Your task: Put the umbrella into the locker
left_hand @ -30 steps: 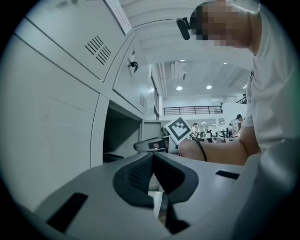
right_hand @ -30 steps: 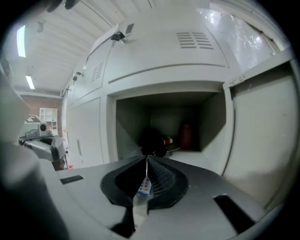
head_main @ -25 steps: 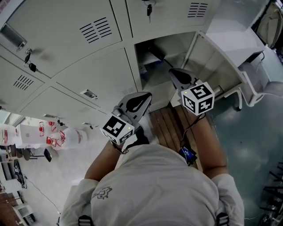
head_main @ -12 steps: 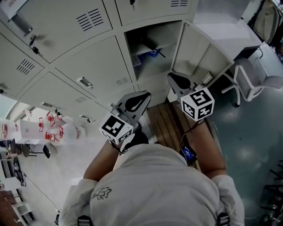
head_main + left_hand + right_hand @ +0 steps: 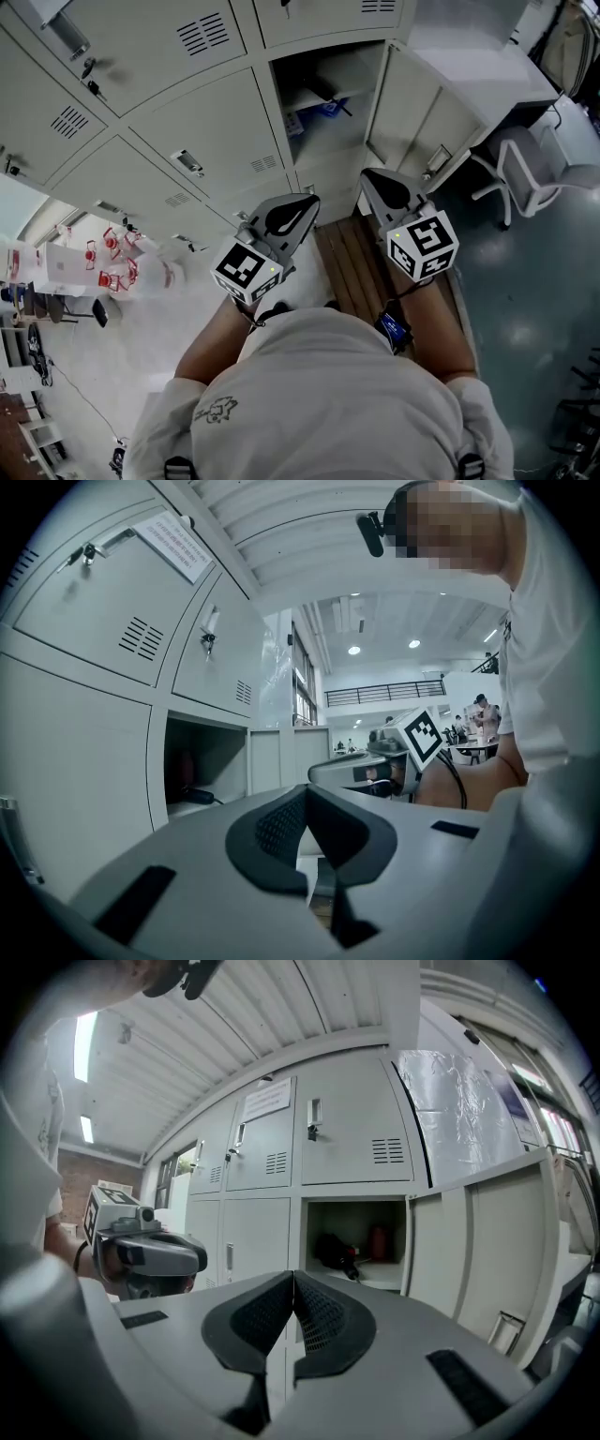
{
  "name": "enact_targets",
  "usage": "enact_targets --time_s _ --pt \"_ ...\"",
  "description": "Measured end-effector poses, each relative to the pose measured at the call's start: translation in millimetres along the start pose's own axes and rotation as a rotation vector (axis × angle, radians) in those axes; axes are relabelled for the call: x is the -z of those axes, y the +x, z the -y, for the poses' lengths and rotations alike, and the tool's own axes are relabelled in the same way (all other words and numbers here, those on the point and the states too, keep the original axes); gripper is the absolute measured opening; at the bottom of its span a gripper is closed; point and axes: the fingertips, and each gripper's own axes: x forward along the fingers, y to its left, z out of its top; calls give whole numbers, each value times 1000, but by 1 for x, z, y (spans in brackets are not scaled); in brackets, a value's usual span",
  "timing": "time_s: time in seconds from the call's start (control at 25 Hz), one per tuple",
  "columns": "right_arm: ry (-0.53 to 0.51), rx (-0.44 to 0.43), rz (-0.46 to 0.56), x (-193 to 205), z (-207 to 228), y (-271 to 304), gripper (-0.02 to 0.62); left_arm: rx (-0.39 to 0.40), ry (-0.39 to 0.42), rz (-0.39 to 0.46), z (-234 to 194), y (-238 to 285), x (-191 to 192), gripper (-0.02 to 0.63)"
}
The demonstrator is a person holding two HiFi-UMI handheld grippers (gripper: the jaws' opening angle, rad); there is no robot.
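**Person facing a bank of pale lockers, seen from above.** The open locker (image 5: 323, 122) serves as the reference point.

- **Umbrella:** The umbrella (image 5: 334, 1249), a dark folded bundle, lies on the shelf inside the open locker, toward its left side. A red object (image 5: 378, 1240) is just to its right.
- **Door:** The locker's door (image 5: 419, 111) stands swung out to the right of the opening.
- **Left gripper:** The left gripper (image 5: 298, 208) is held in front of the open locker, below and left of the opening and well apart from it. Its fingers meet at the tips with nothing between them.
- **Right gripper:** The right gripper (image 5: 377, 184) is held in front of the open locker, below the door. It is likewise closed tip to tip and empty.
- **Bench:** A slatted wooden bench (image 5: 352, 267) lies on the floor in front of the open locker, beneath both grippers.
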Motion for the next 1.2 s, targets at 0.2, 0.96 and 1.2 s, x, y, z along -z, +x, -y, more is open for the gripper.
enact_targets --time_s 0.2,0.96,1.2 --pt "10 13 9 2 -21 -14 43 31 21 9 9 -12 -7 11" --pt "26 120 17 -17 -174 -33 43 87 -6 64 9 -174 -14 11" --pt "28 156 1 -10 -229 -44 43 105 -19 77 10 -232 -11 11"
